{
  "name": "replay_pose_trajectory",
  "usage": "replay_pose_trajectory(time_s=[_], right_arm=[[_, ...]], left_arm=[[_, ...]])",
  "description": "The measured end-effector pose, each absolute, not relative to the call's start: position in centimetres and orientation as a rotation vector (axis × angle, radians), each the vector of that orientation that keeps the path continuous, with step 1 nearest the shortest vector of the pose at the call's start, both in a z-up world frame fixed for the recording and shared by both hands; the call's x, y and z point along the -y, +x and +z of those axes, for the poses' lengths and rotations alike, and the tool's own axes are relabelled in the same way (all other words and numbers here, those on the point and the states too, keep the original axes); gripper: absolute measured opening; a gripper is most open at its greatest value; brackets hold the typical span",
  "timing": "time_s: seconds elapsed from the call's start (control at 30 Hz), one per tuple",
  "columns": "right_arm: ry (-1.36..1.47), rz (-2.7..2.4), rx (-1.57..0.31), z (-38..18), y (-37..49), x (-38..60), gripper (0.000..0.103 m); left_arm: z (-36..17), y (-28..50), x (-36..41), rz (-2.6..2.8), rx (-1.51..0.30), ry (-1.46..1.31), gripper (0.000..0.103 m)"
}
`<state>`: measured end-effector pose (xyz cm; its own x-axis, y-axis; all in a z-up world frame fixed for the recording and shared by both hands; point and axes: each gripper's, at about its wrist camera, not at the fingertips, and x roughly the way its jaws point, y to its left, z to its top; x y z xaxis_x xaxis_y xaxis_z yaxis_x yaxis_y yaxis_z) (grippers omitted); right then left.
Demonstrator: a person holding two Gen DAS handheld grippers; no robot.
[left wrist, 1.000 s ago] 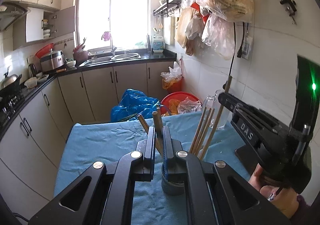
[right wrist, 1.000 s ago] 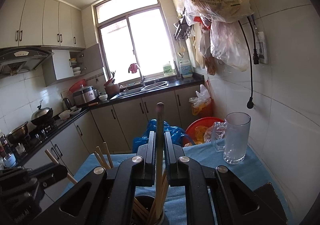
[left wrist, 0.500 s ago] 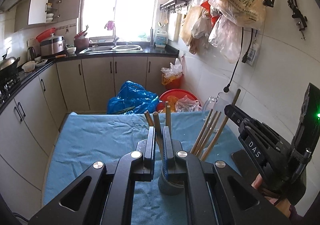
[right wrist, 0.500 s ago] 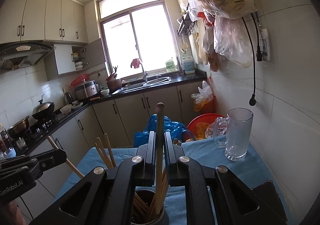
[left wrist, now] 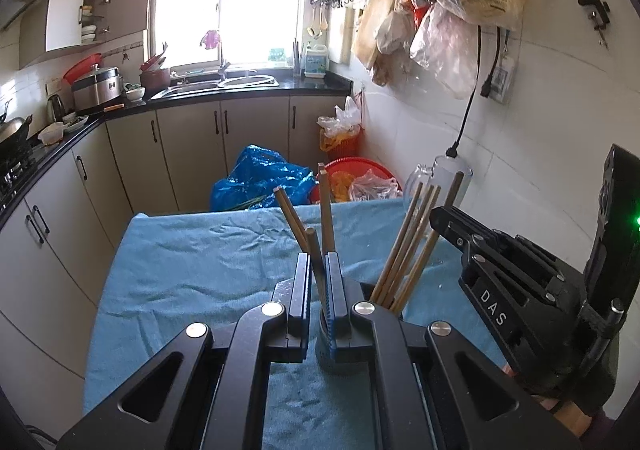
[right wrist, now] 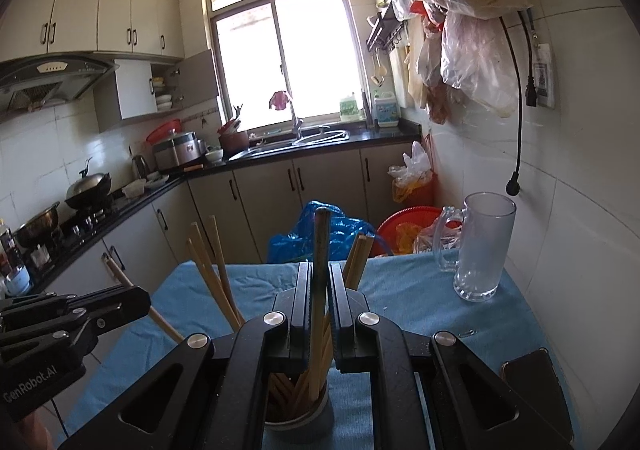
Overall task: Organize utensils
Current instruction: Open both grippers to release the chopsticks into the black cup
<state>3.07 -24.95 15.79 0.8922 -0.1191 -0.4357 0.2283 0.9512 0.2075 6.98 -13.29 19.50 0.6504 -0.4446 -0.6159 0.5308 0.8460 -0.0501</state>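
Several slim wooden chopsticks (right wrist: 316, 314), round cup (right wrist: 298, 416).

Tan chopsticks (right wrist: 208, 266), plain blue cloth (left wrist: 192, 274), black tongs (left wrist: 319, 274), clear mug (right wrist: 480, 246).

Wooden chopsticks (right wrist: 208, 270) standing tilted, fanned outward, lower ends gathered inside a round grey holder cup (right wrist: 296, 416) upright on the blue-clothed desk (right wrist: 400, 302).
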Motion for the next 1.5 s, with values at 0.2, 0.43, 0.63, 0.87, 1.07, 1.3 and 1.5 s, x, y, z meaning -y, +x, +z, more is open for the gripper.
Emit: replay_pose_trajectory(time_s=[0.2,0.43,0.63,0.87,1.07,1.3,1.5], right_arm=[[0.245,-0.178,-0.458,15.4,2.9,24.8,0.009],[0.231,-0.178,-0.46,15.2,2.6,24.5,0.009],[0.223,-0.185,-0.462,15.2,2.4,24.3,0.009],[0.254,-0.19,-0.455,15.4,2.2,24.5,0.009],[0.264,-0.197,-0.419,16.4,1.6,24.7,0.009],[0.261,-0.196,-0.418,16.3,1.7,24.5,0.009],[0.268,-0.194,-0.447,15.2,2.0,24.5,0.009]], left_arm=[[19.2,6.8,13.5,-0.543,-0.647,0.166,0.007],[19.2,6.7,13.5,-0.542,-0.647,0.168,0.007],[19.1,6.3,13.5,-0.541,-0.64,0.182,0.007],[19.1,6.0,13.5,-0.54,-0.637,0.186,0.007],[19.3,5.8,13.5,-0.534,-0.628,0.185,0.007],[19.9,5.1,13.3,-0.527,-0.59,0.189,0.007],[19.9,5.0,13.4,-0.519,-0.577,0.203,0.007]])
